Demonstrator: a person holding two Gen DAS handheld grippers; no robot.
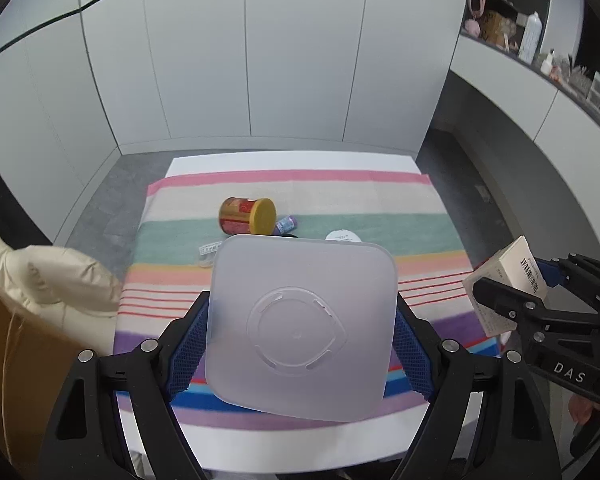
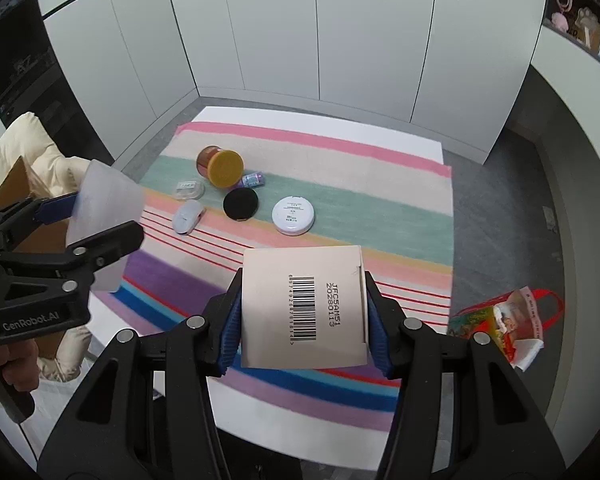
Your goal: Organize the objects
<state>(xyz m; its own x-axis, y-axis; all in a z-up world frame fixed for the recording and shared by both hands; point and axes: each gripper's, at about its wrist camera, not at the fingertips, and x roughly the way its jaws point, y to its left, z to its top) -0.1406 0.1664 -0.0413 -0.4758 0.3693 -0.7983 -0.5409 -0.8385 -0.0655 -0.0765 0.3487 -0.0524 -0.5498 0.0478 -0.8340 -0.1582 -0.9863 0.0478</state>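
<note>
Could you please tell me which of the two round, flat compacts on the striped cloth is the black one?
The black compact lies just below the yellow-lidded jar; the white compact sits to its right.

White table (image 2: 260,432) w/ striped cloth (image 2: 380,216) laid on it.

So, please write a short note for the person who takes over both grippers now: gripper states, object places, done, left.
Left gripper: shut on the translucent container, held above the cloth.
Right gripper: shut on the barcoded box, also lifted.
On the striped cloth: toppled yellow-lid jar, small purple bottle, black disc, white round compact, white mouse-shaped item, clear case.
Done: nothing visibly sorted. Left: everything.
</note>
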